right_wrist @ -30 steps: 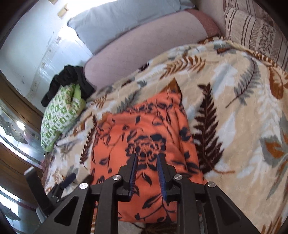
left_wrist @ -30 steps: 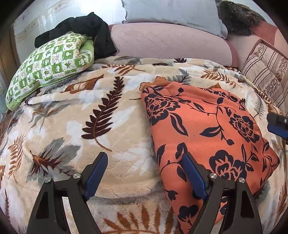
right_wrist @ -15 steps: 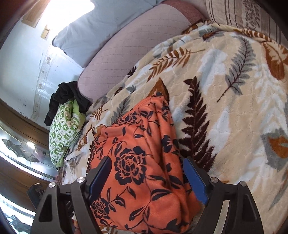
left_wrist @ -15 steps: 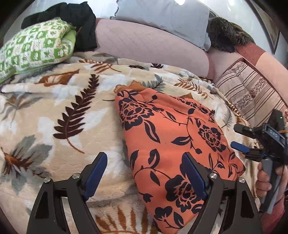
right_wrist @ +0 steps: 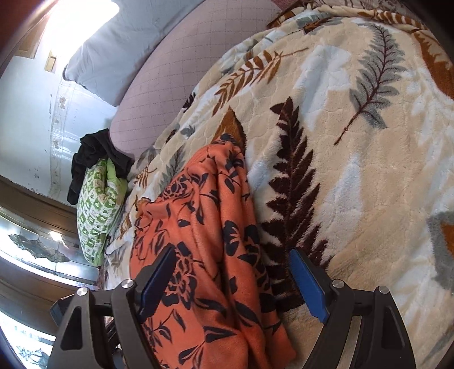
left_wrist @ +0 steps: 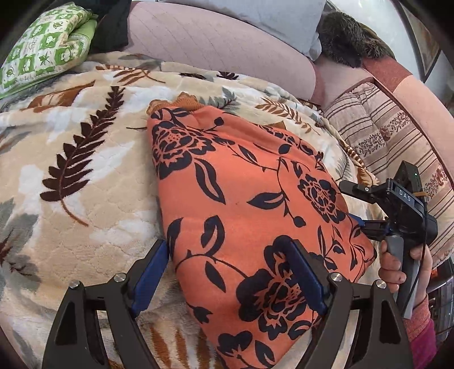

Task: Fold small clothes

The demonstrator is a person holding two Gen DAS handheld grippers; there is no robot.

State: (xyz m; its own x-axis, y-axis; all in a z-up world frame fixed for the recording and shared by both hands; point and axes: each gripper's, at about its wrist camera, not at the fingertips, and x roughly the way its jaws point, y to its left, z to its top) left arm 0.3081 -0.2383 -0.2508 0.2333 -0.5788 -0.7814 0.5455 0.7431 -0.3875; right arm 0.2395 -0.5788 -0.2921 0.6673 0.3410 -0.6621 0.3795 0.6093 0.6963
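Plainly soft stuff fills both views: an orange fleece garment [left_wrist: 249, 204] printed with black roses and leaves lies folded into a rough, puffy oblong on a plush cream blanket [left_wrist: 93, 198], whose quilted pile carries brown, rust and grey fern leaves. A ribbed orange hem peeks out at the garment's far end. Behind the blanket runs a mauve quilted bolster [left_wrist: 215, 48] with a pale grey pillow [left_wrist: 272, 17] on top, a green-and-white patterned cushion [left_wrist: 45, 51] at the far left with black clothing [right_wrist: 93, 153] heaped against it, and a striped brown-and-beige cushion [left_wrist: 397, 142] at the right. In the left wrist view the left gripper [left_wrist: 229, 272] stands wide apart, its blue-padded fingers straddling the garment's near left edge: one finger sits on the blanket just beside the cloth, the other rests over the print, neither pinching it. The right gripper [right_wrist: 232, 283] has just been opening and now gapes wide too, with the garment's rumpled right edge lying between its fingers, ungripped; its right finger is over the blanket. From the left view, that same gripper shows at the garment's right side, held by a hand [left_wrist: 397, 266] in a pink sleeve.
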